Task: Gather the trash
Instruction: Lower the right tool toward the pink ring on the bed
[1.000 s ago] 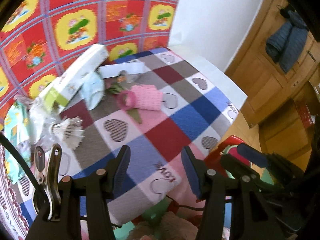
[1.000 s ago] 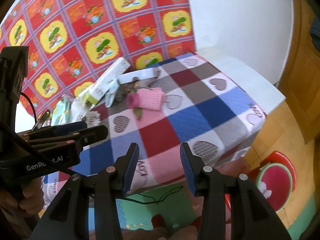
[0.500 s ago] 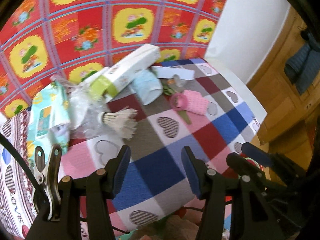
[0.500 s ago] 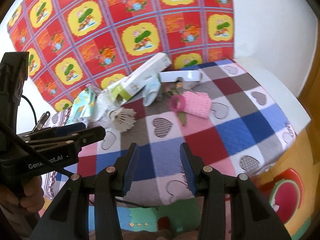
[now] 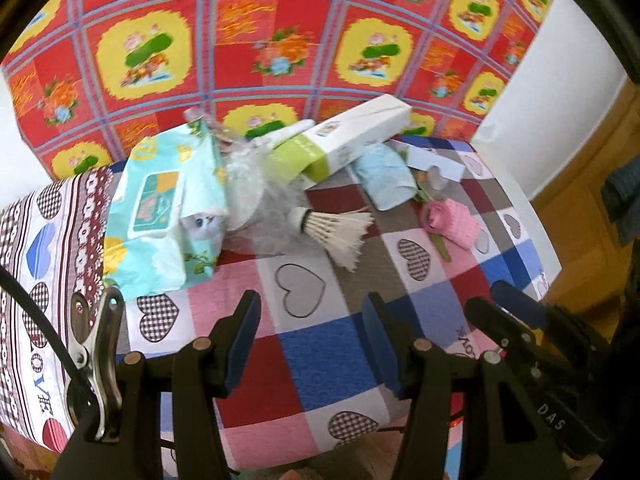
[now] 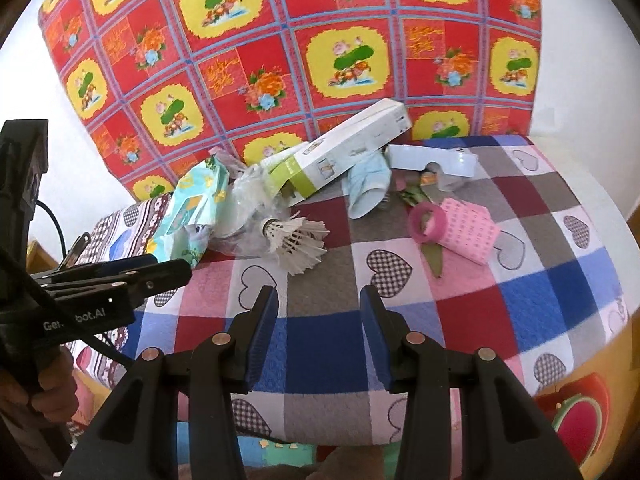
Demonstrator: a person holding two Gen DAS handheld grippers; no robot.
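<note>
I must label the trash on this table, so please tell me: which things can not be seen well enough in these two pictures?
- Clear plastic wrap, left wrist view: crumpled, its contents unreadable; partly under the white and green box.
- Small things beside the pink roll, right wrist view: too small to identify.
- Print on the wet wipes pack, left wrist view: blurred.
- Table's near edge, both views: hidden by the gripper fingers.

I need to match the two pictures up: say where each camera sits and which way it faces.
Left wrist: on the left gripper, facing down at the checked heart-print blanket; its open fingers show, right gripper at right edge.
Right wrist: on the right gripper, same aim; a hand holds the left gripper.
Shared: white feather shuttlecock.
</note>
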